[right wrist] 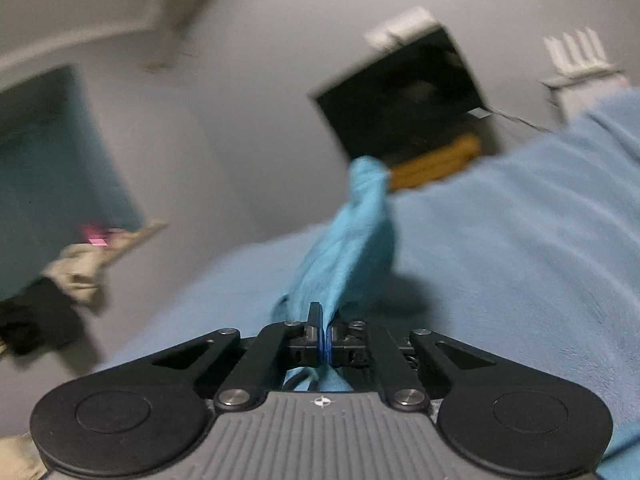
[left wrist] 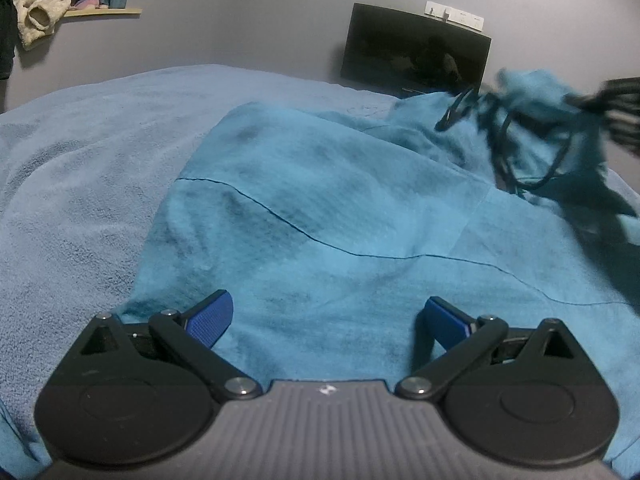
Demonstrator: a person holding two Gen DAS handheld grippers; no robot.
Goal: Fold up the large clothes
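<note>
Bedding, a pale blue fleece blanket (left wrist: 80,168), is spread across the bed, and the turquoise garment (left wrist: 340,216) is laid over it from centre toward three o'clock. A black monitor (left wrist: 416,56) is propped against the wall at one o'clock. The left gripper (left wrist: 326,316) is held over the garment with jaws spread, nothing between them. The right gripper (right wrist: 323,336) is clamped on a bunched fold of the garment (right wrist: 352,240), lifted toward twelve o'clock.

Wrist views low over bed (left wrist: 80,160) (right blurred, perhaps tilted).
</note>
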